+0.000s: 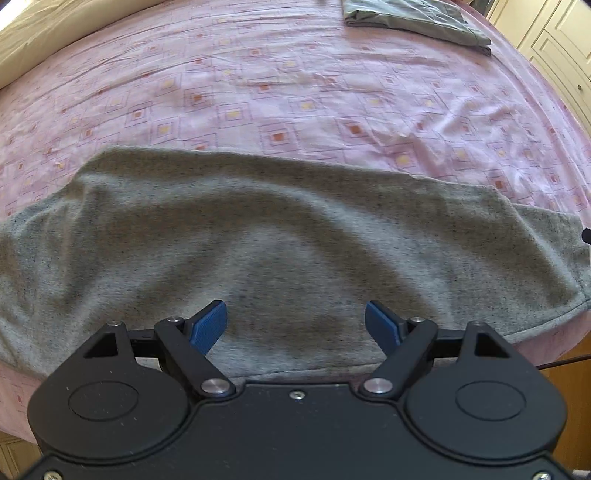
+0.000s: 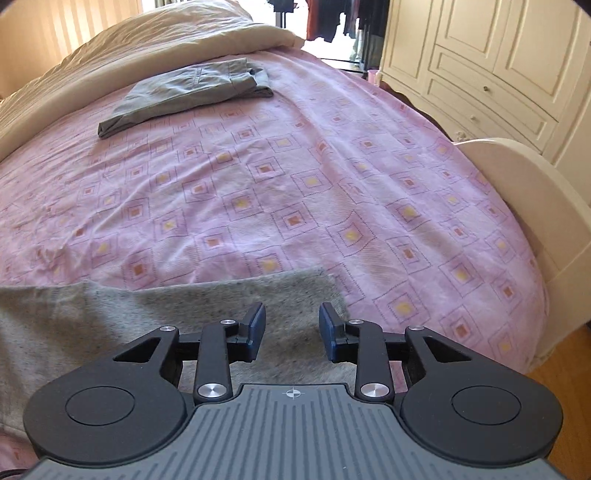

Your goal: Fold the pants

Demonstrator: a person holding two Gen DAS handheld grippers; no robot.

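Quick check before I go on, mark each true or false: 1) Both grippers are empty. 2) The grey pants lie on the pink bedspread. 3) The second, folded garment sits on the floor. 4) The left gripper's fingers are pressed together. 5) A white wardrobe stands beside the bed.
1) True. Nothing sits between the fingers of the left gripper or the right gripper.
2) True. The grey pants lie spread on the pink bedspread.
3) False. The folded garment lies on the bed, farther up the bedspread, near the beige blanket.
4) False. The left gripper's fingers stand wide apart above the pants.
5) True. The white wardrobe stands beside the bed.
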